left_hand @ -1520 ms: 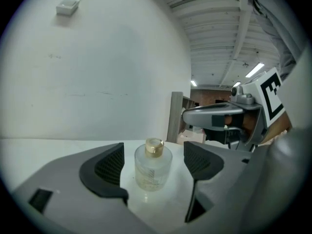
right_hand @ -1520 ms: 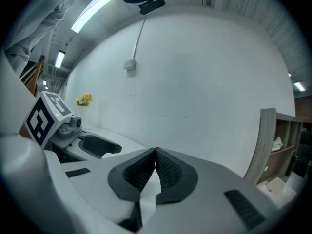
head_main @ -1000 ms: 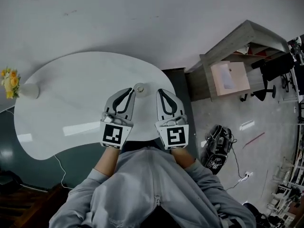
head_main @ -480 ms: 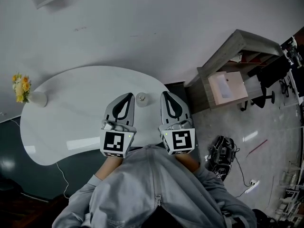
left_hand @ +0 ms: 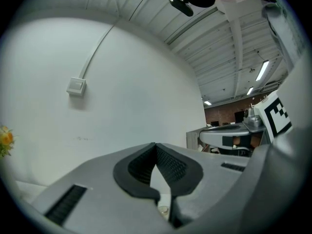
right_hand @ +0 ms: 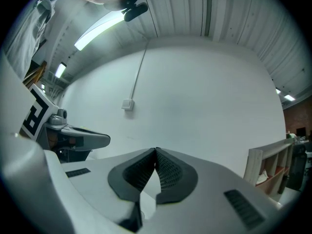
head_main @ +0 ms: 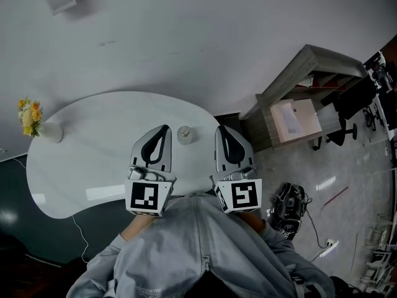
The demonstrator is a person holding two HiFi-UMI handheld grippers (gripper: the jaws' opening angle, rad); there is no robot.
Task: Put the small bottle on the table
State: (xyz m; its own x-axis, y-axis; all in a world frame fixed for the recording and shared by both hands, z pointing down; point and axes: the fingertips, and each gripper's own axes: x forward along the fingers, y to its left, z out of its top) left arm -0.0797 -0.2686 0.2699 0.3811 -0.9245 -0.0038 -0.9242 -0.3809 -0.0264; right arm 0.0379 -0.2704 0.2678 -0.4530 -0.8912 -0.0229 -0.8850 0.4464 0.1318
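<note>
A small pale bottle (head_main: 184, 134) stands upright on the white table (head_main: 93, 154), near its right end. My left gripper (head_main: 162, 129) hangs just left of the bottle and my right gripper (head_main: 221, 130) just right of it, both raised and apart from it. In the left gripper view my left gripper (left_hand: 156, 145) has its jaw tips touching with nothing between them, and the bottle's cap (left_hand: 162, 209) peeps through the gap lower down. In the right gripper view my right gripper (right_hand: 156, 150) is likewise shut and empty, aimed at the white wall.
A white vase with yellow flowers (head_main: 38, 123) stands at the table's far left end. A wooden shelf unit (head_main: 298, 98) is to the right of the table, with a dark bag (head_main: 286, 205) and cables on the floor. A wall switch (left_hand: 76, 86) is on the wall ahead.
Both grippers have drawn back and a little apart from the bottle, which stays standing on the table. The head view has shifted, so the table sits lower in the frame.
</note>
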